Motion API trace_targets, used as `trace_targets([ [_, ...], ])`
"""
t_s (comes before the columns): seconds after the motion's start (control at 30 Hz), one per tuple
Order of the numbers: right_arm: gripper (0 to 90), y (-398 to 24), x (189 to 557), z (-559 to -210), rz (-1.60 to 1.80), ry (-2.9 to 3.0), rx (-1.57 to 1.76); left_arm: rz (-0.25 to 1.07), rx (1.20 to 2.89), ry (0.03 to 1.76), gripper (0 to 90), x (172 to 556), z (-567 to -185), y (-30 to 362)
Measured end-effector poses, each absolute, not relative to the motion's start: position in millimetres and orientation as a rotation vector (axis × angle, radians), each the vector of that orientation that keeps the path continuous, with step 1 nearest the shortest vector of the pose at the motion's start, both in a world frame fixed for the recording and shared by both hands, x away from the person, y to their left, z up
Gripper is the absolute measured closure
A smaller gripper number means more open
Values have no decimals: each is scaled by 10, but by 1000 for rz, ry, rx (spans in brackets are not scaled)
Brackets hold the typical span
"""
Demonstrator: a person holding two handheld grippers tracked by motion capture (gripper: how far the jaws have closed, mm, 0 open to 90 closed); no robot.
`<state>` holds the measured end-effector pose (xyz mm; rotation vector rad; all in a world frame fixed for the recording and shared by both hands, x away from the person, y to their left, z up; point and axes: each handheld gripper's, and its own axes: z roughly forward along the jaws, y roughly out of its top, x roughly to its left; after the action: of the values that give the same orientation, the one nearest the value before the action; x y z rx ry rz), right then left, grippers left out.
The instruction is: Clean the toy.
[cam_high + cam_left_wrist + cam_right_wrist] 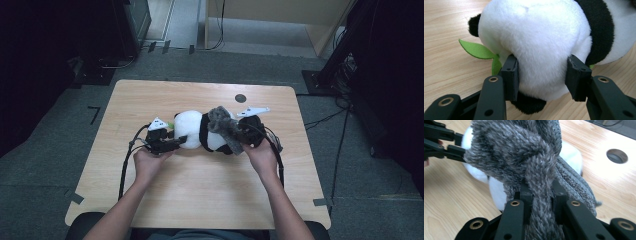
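Lying betw. grippers, panda plush (pixel 192 129) in left gripper (pixel 541 75), scarf (pixel 529 162) in right gripper (pixel 541 202)

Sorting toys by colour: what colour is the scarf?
Grey, fuzzy scarf; the right gripper view shows it best.

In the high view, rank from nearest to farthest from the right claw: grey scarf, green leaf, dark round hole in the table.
1. grey scarf, clamped in the right claw.
2. dark round hole, beyond it, up the table.
3. green leaf, across the panda, by the left claw.
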<state>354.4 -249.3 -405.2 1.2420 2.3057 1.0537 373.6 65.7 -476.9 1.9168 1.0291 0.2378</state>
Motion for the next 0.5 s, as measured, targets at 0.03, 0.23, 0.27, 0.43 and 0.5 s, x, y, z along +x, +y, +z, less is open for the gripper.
trace_targets([
  [0.03, 777, -2546, 3534, -4080, 1059, 2292, 1257, 238, 1917, 1029, 515, 3737, -4769, 658],
  [0.23, 778, -2738, 3491, -4214, 1050, 2269, 1314, 238, 1918, 1029, 516, 3737, -4771, 662],
  [0.27, 779, -2760, 3484, -4225, 1046, 2265, 1322, 239, 1917, 1029, 516, 3737, -4772, 662],
  [0.43, 789, -2753, 3396, -4082, 1137, 2226, 1278, 242, 1911, 1023, 519, 3731, -4777, 667],
  [0.5, 789, -2655, 3368, -3936, 1164, 2212, 1234, 246, 1904, 1028, 520, 3725, -4776, 658],
])
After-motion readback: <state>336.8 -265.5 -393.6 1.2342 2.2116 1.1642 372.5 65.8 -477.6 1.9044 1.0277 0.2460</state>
